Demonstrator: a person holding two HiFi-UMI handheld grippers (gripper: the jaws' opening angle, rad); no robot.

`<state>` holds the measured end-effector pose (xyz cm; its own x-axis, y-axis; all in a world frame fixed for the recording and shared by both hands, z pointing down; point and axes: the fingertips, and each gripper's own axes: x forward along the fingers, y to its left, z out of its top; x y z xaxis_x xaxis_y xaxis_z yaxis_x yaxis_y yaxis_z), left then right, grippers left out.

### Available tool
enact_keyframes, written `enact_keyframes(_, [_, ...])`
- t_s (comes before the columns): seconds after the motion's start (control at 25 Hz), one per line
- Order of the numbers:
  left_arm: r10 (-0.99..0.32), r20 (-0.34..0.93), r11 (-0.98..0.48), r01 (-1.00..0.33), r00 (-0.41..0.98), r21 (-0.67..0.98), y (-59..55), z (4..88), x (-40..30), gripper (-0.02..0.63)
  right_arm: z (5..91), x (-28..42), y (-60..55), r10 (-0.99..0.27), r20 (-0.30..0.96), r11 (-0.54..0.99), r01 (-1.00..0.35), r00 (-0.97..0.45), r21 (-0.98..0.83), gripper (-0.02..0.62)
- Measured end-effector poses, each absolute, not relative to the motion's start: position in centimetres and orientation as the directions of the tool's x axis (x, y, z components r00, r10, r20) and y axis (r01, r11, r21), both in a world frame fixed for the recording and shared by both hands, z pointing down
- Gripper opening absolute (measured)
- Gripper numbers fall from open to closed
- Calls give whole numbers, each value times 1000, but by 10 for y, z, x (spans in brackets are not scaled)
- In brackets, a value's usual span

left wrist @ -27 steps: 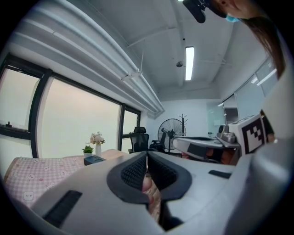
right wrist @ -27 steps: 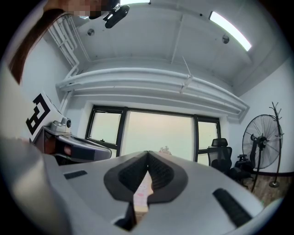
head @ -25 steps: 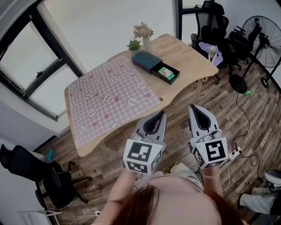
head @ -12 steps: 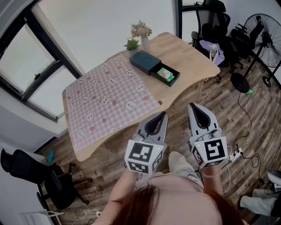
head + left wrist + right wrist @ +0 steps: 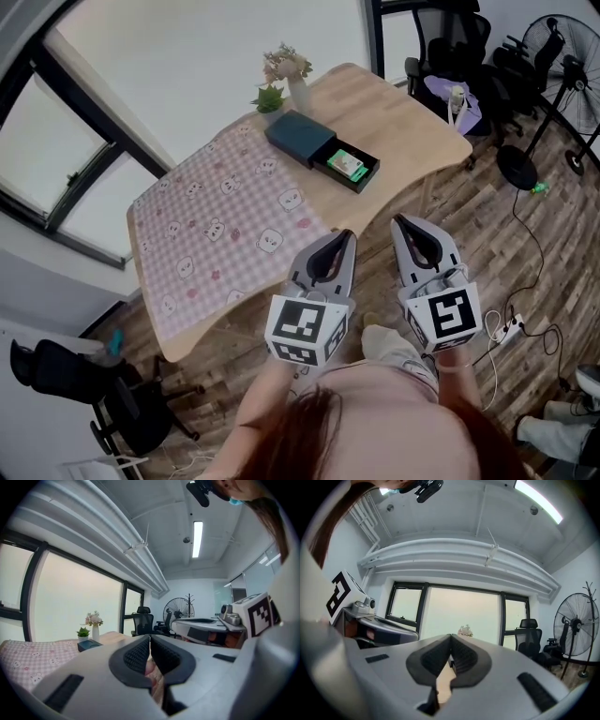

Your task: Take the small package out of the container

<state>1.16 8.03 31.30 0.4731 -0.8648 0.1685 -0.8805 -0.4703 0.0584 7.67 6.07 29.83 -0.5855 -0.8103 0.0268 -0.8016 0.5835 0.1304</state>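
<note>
Head view, findings:

1. The worktop (image 5: 412, 122) is pale wood with a wavy, rounded edge. A pink checked cloth (image 5: 225, 225) printed with small bear faces covers its 8 o'clock half.
2. The container (image 5: 298, 134) is a flat, dark teal rectangular box of matte finish. It lies on bare wood just beside the cloth's edge. Its drawer (image 5: 367, 178) is slid out toward 4 o'clock.
3. The small package (image 5: 344, 165) is a flat green and white rectangle. It lies inside the open drawer.
4. A white vase of pale flowers (image 5: 286, 67) and a small potted plant (image 5: 269, 97) stand at 11 o'clock of the container, near the worktop's far edge.
5. The left hand-held gripper (image 5: 349, 234) and the right hand-held gripper (image 5: 398, 220) are smooth grey moulded shells, each with a marker cube at the rear. Both are held over the wood-plank floor (image 5: 487, 244), apart from the worktop. The package sits at 12 o'clock of the left one and at 11 o'clock of the right one.

Gripper views:

6. The left hand-held gripper (image 5: 150, 639) has its ribbed black pads pressed together, with nothing between them.
7. The right hand-held gripper (image 5: 450, 637) is likewise closed and empty.
</note>
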Motion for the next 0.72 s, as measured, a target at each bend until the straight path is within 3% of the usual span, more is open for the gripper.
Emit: enact_keyframes(0.72, [-892, 176, -412, -909, 417, 64, -29, 322, 14, 14, 321, 78, -52, -740, 82, 672, -730, -668, 121, 3])
